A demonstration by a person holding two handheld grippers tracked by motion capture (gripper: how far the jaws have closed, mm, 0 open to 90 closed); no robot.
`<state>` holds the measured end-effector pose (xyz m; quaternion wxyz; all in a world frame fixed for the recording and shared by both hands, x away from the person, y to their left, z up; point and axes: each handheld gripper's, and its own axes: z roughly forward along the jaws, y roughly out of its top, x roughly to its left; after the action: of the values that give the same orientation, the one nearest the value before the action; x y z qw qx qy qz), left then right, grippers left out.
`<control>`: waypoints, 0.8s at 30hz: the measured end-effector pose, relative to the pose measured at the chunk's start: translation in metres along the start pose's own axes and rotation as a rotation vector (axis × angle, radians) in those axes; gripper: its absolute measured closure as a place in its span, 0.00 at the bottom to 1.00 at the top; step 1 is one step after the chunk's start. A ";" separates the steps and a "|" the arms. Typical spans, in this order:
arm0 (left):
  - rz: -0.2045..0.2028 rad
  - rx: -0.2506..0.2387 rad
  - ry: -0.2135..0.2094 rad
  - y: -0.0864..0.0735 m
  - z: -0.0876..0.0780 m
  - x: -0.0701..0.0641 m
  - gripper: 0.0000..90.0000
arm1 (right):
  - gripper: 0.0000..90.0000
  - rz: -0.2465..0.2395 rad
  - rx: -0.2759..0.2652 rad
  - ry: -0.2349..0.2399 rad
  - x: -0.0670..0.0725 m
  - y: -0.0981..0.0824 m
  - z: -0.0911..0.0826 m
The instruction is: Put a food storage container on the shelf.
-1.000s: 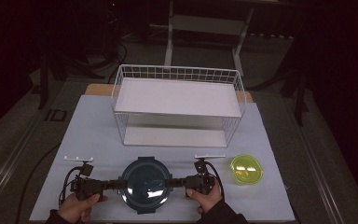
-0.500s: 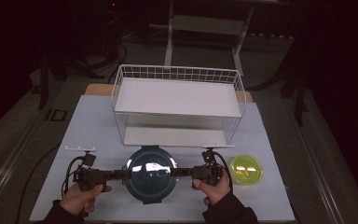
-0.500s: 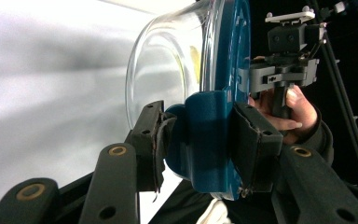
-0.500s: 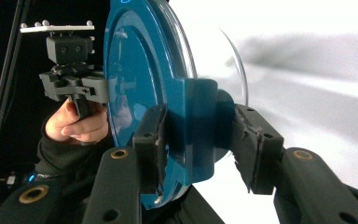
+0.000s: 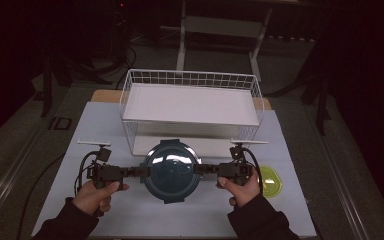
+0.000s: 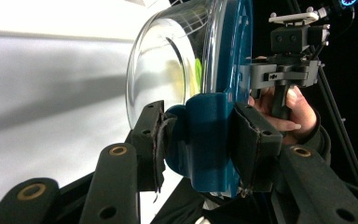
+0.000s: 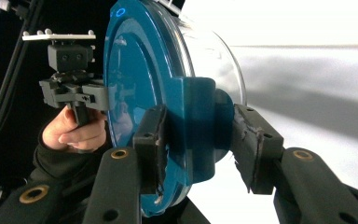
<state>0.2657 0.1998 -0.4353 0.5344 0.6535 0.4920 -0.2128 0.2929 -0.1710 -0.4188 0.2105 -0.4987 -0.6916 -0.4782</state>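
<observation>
I've got the blue-lidded glass container (image 5: pixel 171 170) held up between both grippers, just in front of the wire basket (image 5: pixel 190 85). Left gripper (image 6: pixel 200 140) pinches one lid tab, right gripper (image 7: pixel 198 135) pinches the opposite tab. Yellow lid (image 5: pixel 270 181) on table (image 5: pixel 70 165), by my right hand (image 5: pixel 240 187).

High view: fixed above the near edge of the white-covered table (image 5: pixel 80 145), facing forward and down; far enough to take in the white wire basket rack (image 5: pixel 190 107) and dark floor beyond.
Left gripper view: mounted on the left gripper (image 6: pixel 198 140), looking along its black jaws, rolled sideways; very close to the round clear container with blue lid (image 6: pixel 200 84).
Right gripper view: mounted on the right gripper (image 7: pixel 198 140), likewise rolled, equally close.
Shared: container, opposite hand, table surface.
</observation>
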 end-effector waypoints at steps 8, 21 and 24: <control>0.042 -0.014 -0.005 0.030 0.006 -0.022 0.63 | 0.63 -0.025 -0.061 -0.001 0.010 0.022 -0.022; 0.071 -0.039 -0.029 0.077 0.015 -0.041 0.63 | 0.63 -0.066 -0.099 -0.039 0.027 0.067 -0.049; 0.073 -0.047 -0.032 0.090 0.017 -0.043 0.63 | 0.63 -0.069 -0.109 -0.045 0.029 0.079 -0.053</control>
<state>0.3299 0.1713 -0.3629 0.5648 0.6549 0.4639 -0.1920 0.3416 -0.1996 -0.3365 0.1508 -0.4961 -0.6858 -0.5107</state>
